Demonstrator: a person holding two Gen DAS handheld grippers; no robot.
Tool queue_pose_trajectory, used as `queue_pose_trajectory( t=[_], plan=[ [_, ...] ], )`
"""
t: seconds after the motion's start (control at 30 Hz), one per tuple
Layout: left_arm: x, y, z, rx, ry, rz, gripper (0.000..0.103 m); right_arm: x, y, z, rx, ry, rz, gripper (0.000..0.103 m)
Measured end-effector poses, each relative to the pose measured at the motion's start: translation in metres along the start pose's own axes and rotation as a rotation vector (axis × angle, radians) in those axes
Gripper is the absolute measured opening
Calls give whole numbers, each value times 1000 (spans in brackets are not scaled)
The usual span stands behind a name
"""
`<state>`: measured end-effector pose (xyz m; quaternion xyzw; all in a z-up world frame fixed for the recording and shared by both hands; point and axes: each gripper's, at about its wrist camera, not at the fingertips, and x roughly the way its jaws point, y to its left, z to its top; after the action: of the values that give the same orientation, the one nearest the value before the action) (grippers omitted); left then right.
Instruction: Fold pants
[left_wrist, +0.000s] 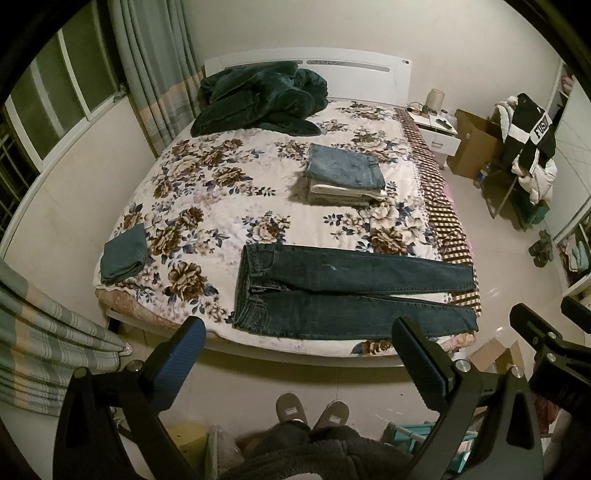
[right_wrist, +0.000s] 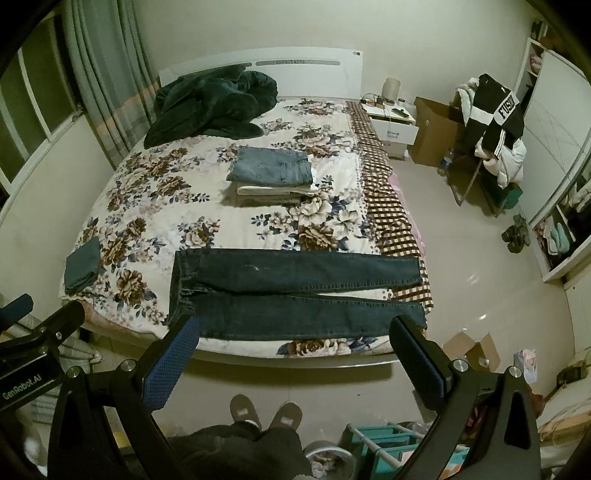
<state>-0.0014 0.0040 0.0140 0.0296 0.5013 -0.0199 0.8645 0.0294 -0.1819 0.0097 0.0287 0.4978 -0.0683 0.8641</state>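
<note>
A pair of dark jeans (left_wrist: 347, 291) lies spread flat along the foot of a floral-covered bed (left_wrist: 221, 192), waistband to the left and both legs running right toward the checked edge — laid out, it appears, so a first fold can begin. The left gripper (left_wrist: 299, 354) and right gripper (right_wrist: 295, 350) hover above the floor short of the mattress, fingers wide apart and holding nothing, the person's slippers (left_wrist: 312, 411) visible below. Further up the bed a stack of folded trousers (left_wrist: 345, 175) sits well apart from the jeans, with a single folded teal garment (left_wrist: 123, 254) near the left edge — likely finished pieces kept clear of the working area
</note>
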Motion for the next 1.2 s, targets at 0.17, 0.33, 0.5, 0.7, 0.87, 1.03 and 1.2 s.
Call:
queue_pose_trajectory(
  t=[0.17,0.33,0.5,0.7,0.87,1.03,1.2],
  plan=[
    [0,1,-1,-1,-3,0,103,-3,0,-2,-1,3,5,103],
    [-14,-6,4,4,3,-3,103,-4,3,-2,0,-1,4,103],
    [-21,-7,4,-5,-9,0,103,-8,10,-7,-11,-2,5,103],
    [-23,-4,3,-6,-13,-2,103,-10,14,-5,-10,-2,4,103],
    [-20,0,3,-9,-10,-6,103,-11,15,-5,-13,-1,3,103],
    [-20,3,6,-10,-16,-6,103,-16,19,-6,-18,-6,11,103],
    [-19,4,1,-11,-23,-2,103,-15,20,-7,-10,-8,11,103]
  ],
)
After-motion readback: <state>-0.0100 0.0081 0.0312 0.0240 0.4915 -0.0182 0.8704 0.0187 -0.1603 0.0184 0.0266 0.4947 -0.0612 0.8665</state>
